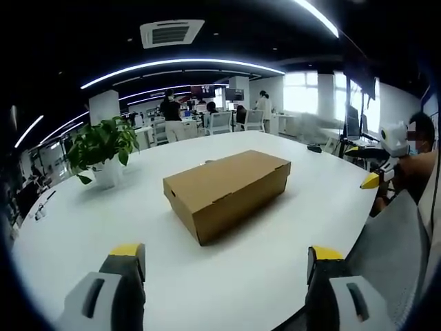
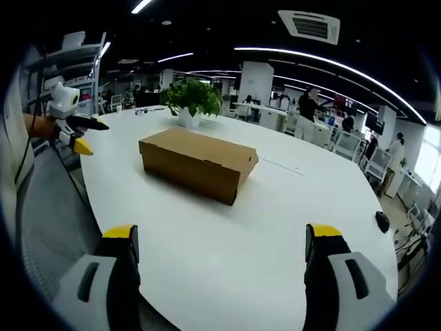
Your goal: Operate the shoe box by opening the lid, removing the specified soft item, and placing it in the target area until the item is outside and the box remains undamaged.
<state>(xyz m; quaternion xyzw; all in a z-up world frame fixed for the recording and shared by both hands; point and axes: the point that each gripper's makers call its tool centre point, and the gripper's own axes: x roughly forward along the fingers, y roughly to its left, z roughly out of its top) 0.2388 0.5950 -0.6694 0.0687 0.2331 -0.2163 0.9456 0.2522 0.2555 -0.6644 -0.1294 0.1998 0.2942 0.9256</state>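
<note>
Left gripper view: closed cardboard shoe box (image 1: 227,193) at 12 o'clock on the white table (image 1: 275,276), both grippers (image 1: 227,258) (image 2: 220,238) spread wide, empty. Rough prying could tear the lid.

Both views face the shoe box (image 1: 227,193) (image 2: 198,163) from opposite table (image 1: 275,276) (image 2: 227,255) edges.

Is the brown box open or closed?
Closed. The box's lid lies flat on top in both views, and nothing inside shows.
</note>
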